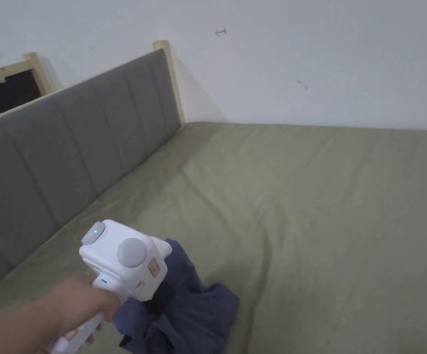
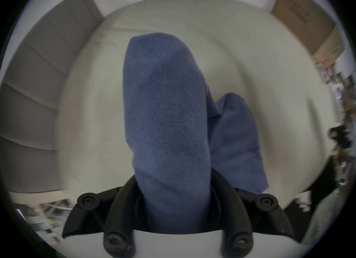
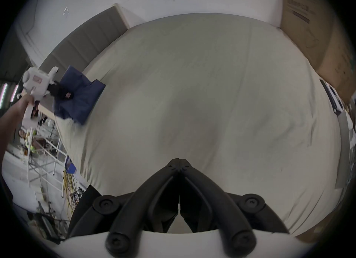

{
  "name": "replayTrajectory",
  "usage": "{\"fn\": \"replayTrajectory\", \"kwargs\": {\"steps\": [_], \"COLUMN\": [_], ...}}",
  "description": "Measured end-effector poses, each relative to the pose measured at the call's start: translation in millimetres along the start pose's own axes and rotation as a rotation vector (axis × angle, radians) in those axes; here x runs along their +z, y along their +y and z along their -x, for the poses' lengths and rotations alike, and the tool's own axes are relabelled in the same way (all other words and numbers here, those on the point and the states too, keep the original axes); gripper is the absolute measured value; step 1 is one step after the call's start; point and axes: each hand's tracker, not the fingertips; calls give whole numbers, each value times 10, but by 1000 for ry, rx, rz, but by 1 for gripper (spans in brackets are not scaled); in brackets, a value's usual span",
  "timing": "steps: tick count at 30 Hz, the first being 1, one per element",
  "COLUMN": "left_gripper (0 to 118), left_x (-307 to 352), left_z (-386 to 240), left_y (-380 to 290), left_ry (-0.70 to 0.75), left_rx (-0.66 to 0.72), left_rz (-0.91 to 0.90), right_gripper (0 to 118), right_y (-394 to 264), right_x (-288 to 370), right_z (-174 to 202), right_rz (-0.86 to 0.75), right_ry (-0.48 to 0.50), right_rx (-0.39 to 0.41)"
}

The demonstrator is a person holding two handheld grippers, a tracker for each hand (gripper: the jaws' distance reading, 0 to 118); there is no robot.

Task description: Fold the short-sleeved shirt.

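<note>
Where the head view looks down on the bed [image 1: 328, 193], a hand [image 1: 76, 306] holds the left tool [image 1: 162, 292] clenched on the bunched blue shirt [image 1: 189, 313] at the near left edge, beside the grey headboard [image 1: 69, 152]. In the left gripper view, the shirt [image 2: 165, 119] rises from between the jaws. In the right gripper view, the right tool [image 3: 179, 163] hovers above the sheet, jaws pressed together on nothing.
</note>
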Motion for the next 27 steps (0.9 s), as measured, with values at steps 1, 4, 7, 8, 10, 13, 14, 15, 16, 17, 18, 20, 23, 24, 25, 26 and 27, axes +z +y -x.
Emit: {"fn": "replayTrajectory", "kwargs": {"steps": [1, 4, 7, 8, 10, 13, 14, 15, 16, 17, 18, 20, 23, 24, 25, 26, 27], "left_gripper": [29, 33, 92, 107, 111, 111, 111, 111, 110, 106, 91, 34, 0, 0, 0, 0, 0], "left_x": [-76, -277, -385, -373, -295, -77, 16, 98, 168, 261, 334, 477, 723, 823, 931, 1064, 1208], "left_z": [80, 237, 309, 344, 417, 439, 391, 307, 214, 74, -90, -451, -1184, -1427, -1652, -1884, -2106], "left_y": [3, 2, -46, -76, -117, -203, -239, -274, -306, -360, -399, -497, -690, -739, -777, -800, -826], "left_ry": [71, 262, 385, 434, 469, 466, 429, 371, 287, 189, 104, -40, -104, -126, -151, -163, -164], "left_rx": [-22, -82, -91, -92, -55, 50, 94, 140, 164, 182, 200, 245, 284, 270, 251, 213, 199], "left_rz": [9, 28, 15, -9, -46, -131, -175, -212, -235, -256, -284, -389, -599, -656, -706, -764, -815], "right_gripper": [0, 0, 0, 0, 0, 0, 0, 0, 0, 0, 0, 0, 0, 0, 0, 0, 0], "right_y": [24, 94, 139, 147, 148, 118, 106, 93, 74, 60, 46, 18, -53, -72, -101, -136, -175], "right_x": [-9, -22, 18, 18, 60, 170, 214, 266, 323, 387, 457, 600, 855, 940, 1025, 1123, 1227], "right_z": [77, 283, 378, 341, 334, 275, 244, 203, 163, 112, 52, -59, -251, -324, -388, -453, -516], "right_rz": [5, 17, 14, 9, -6, -100, -131, -163, -191, -219, -243, -284, -344, -363, -381, -400, -423], "right_ry": [3, 25, 55, 67, 74, 28, 6, -16, -35, -49, -55, -77, -117, -117, -118, -125, -133], "right_rx": [25, 73, 59, 44, 32, 55, 60, 60, 52, 39, 19, -1, -58, -83, -105, -128, -148]}}
